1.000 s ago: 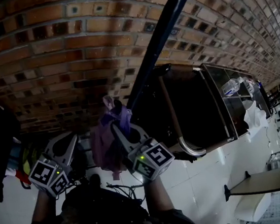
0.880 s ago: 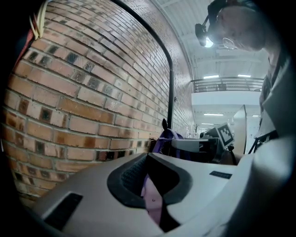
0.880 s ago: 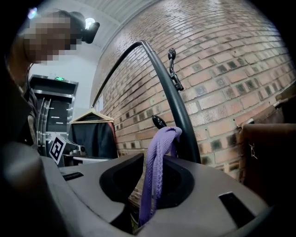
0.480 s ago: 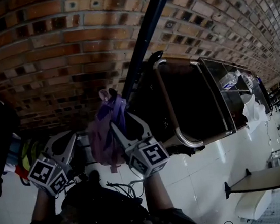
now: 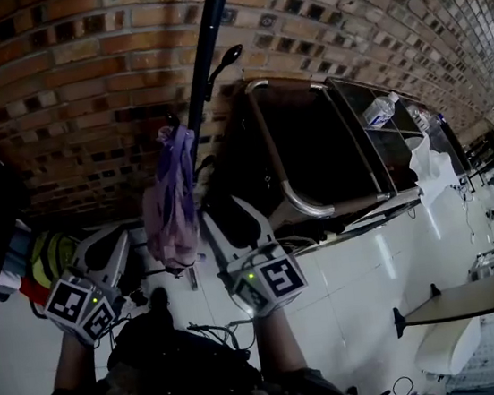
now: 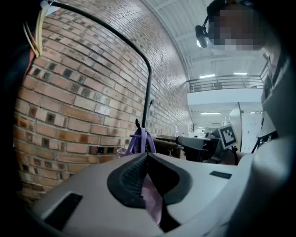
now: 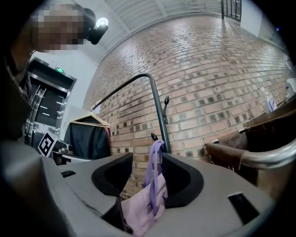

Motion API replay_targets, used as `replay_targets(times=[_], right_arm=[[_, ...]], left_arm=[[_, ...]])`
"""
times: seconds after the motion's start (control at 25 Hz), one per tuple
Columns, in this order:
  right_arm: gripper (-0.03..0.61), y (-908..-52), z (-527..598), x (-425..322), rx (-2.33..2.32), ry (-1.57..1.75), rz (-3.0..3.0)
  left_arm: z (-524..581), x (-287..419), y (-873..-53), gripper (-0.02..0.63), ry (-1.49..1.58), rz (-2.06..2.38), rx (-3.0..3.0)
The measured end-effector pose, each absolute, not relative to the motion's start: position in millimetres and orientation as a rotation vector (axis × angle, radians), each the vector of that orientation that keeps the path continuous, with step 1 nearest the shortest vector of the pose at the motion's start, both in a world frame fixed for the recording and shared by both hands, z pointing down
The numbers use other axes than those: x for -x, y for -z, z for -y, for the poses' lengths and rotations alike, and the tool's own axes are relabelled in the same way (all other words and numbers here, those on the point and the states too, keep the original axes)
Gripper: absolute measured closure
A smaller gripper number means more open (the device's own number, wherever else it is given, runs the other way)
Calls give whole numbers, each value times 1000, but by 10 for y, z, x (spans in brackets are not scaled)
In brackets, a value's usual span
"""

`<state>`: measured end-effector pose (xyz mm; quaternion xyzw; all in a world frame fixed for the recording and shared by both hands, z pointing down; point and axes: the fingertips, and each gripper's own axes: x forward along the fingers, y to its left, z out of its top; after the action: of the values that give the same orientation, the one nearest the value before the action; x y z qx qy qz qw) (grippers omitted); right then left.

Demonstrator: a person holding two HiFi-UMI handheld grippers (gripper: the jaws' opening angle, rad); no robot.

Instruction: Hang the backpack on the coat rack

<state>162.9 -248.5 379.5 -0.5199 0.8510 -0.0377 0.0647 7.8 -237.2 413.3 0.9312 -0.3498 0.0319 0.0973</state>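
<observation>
The purple backpack (image 5: pixel 170 216) hangs by its strap from a low hook on the black coat rack pole (image 5: pixel 202 58). My right gripper (image 5: pixel 230 217) is open just right of the bag; its jaws have just been opening. In the right gripper view the strap (image 7: pixel 155 171) and the pale bag body show through the wide gap, with neither pad pressing on them. My left gripper (image 5: pixel 104 242) is low at the left, apart from the bag. In the left gripper view its pads (image 6: pixel 132 178) meet at the tips, with the strap (image 6: pixel 140 139) beyond them.
A brick wall (image 5: pixel 78 79) stands behind the rack. A dark leather seat with a chrome frame (image 5: pixel 286 187) is close on the right, with a water bottle (image 5: pixel 378 110) past it. A dark coat (image 7: pixel 88 136) hangs at the left. A table (image 5: pixel 479 315) stands at the lower right.
The right gripper was shut on the backpack strap and has let go. Both grippers have drawn back from the rack. The bag now hangs free from the hook.
</observation>
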Motion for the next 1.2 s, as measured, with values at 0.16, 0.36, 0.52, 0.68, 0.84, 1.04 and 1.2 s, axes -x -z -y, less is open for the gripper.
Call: replay_targets(times=[0.16,0.36,0.52,0.68,0.84,1.04,1.2], right_arm=[[425,-3690,2028,-1688,1529,48,-2556],[456,-3659,1569,-1584,1466,70,-2574],[557,-3687,1331,-1543,1453,93,-2574],[558,-3715,1168,-1495,1436,127,-2563],[560,-3681,1036,-1458,1456,123,-2550],[561,-3626,911,-1269,1503,103,-2547],[563,-3579,754,-996,1496,92,-2559]], left_arm=[[1937,-109,-4058,600,-74,1064,-2771],[1481,-56,-4012,600,-39,1116,-2773],[1222,27,-3983,600,-24,1151,-2749],[1044,107,-3962,600,-10,1177,-2754],[915,179,-3959,600,-9,1167,-2747],[774,358,-3902,600,7,1132,-2767],[622,578,-3848,600,8,1122,-2768]])
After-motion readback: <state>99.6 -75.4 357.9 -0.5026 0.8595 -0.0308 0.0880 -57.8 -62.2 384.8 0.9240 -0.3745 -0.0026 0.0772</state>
